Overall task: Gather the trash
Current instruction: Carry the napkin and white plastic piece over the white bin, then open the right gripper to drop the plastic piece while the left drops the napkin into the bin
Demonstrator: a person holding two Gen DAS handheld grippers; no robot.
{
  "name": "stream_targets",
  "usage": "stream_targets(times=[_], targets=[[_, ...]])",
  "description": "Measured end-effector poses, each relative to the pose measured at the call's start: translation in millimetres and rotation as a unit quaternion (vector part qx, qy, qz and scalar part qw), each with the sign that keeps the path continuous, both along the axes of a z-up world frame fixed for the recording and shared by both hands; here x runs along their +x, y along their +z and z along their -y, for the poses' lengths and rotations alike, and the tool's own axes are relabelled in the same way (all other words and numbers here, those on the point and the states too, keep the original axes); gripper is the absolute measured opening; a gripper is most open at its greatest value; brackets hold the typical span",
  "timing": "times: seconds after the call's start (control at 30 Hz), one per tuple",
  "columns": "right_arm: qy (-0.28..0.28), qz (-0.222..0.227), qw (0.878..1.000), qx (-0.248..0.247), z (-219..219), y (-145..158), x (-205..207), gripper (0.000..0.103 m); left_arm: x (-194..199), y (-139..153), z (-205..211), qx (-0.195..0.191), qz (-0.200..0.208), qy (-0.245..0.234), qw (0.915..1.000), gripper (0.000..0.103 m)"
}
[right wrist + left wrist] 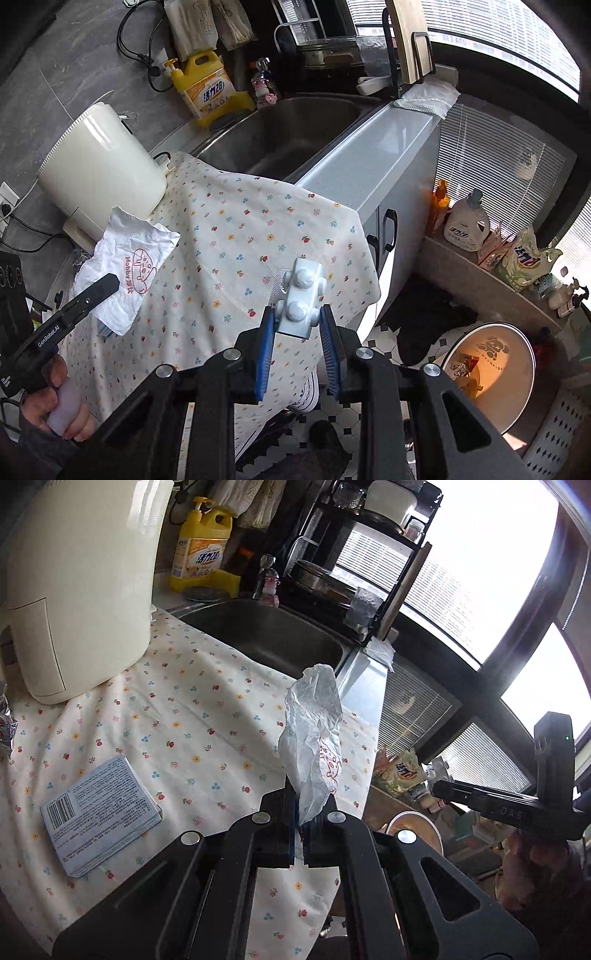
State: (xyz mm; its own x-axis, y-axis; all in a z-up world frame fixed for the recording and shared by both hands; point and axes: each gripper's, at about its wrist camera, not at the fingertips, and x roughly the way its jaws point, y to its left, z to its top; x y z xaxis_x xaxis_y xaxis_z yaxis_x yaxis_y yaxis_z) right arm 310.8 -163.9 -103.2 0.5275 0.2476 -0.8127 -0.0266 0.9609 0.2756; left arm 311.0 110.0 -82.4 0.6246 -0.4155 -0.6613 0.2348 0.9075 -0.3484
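Left gripper [298,821]: crumpled wrapper [314,734] is pinched above floral cloth [184,716].
Right gripper [297,332]: blister pack [300,299] is clamped.
Risk: wrapper could be dropped short of bin [517,376] if the thin pinch slips.

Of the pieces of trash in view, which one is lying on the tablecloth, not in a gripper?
The blue-grey box with the barcode. The white wrapper is clamped in the left gripper, the blister pack in the right gripper.
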Motion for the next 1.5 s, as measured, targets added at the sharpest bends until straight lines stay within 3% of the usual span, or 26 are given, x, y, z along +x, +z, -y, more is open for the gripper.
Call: stream_targets(times=[0.43, 0.8, 0.83, 0.9, 1.2, 1.5], targets=[[-0.087, -0.018, 0.996, 0.005, 167.3, -5.5, -50.0, 0.026, -16.3, 3.1, 157.7, -0.006, -0.01, -0.059, 0.9982, 0.003], [-0.094, -0.045, 0.995, 0.006, 249.6, -35.8, -80.5, 0.027, -43.8, -8.7, 244.9, 0.017, -0.03, -0.073, 0.9967, 0.003], [-0.093, -0.047, 0.995, 0.002, 254.6, -37.6, -81.9, 0.03, -45.5, -10.8, 250.4, 0.019, -0.033, -0.072, 0.9967, 0.003], [-0.093, -0.038, 0.995, -0.004, 263.9, -37.5, -86.2, 0.056, -48.7, -15.2, 261.1, 0.02, -0.039, -0.07, 0.9966, 0.003], [-0.113, -0.04, 0.993, 0.004, 312.4, -41.8, -104.8, 0.062, -56.7, -39.8, 319.2, 0.032, -0.063, -0.1, 0.9924, 0.003], [-0.151, -0.043, 0.988, -0.003, 355.1, -43.2, -132.2, 0.062, -62.5, -71.8, 378.0, 0.031, -0.1, -0.159, 0.9818, 0.004]])
